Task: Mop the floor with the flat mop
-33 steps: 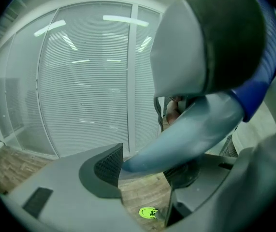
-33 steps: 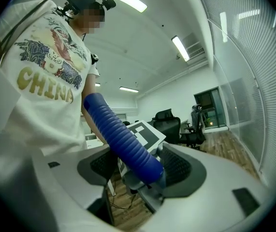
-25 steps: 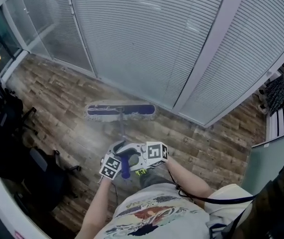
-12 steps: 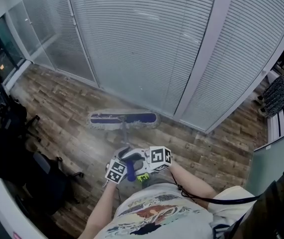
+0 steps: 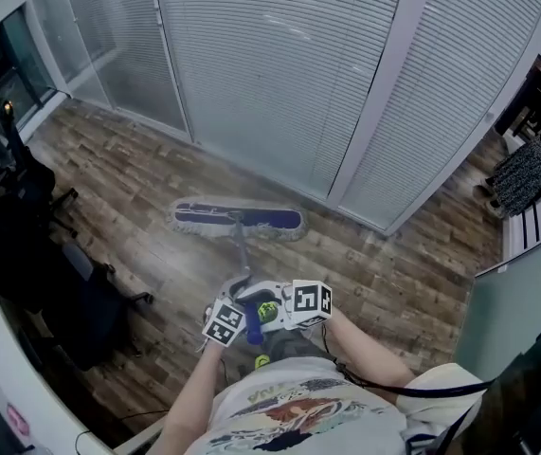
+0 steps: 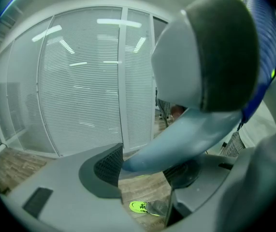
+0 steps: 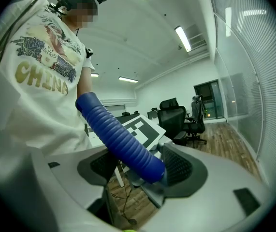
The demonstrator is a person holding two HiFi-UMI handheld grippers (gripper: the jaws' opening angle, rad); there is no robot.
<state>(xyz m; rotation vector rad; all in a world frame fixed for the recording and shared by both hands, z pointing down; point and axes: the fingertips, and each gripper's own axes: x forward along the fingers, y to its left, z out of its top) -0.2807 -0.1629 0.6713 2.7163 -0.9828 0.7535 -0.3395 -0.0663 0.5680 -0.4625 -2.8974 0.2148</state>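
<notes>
Head view: the flat mop head [image 5: 237, 221] lies flat and crosswise on the wood floor [image 5: 137, 173], near the foot of the glass partition [image 5: 279, 74] but apart from it; its pole [image 5: 241, 254] runs back to the person's body
Left gripper [image 5: 235, 303]: clenched on the pale grey part of the pole, a jaw pad pressing it from each side
Right gripper [image 5: 284, 309]: clamped on the blue ribbed grip [image 7: 123, 139] at the pole's top end, just beside the left one
Step in hand: judged mid-stroke, with the head out ahead and plenty of bare floor on both sides
Risk, wall: a longer push forward would likely knock the head against the partition's base, since little floor is left between them
Risk, grip: the pole is round and held only by two pairs of pads close together, so a hard sideways sweep could twist it in the jaws and tip the head off flat
Risk, left side: office chairs [image 5: 33, 254] stand well to the left; a wide sweep that way could catch their legs
Risk, cable: the cable [image 5: 393, 382] trailing from the right arm could snag on a big swing
</notes>
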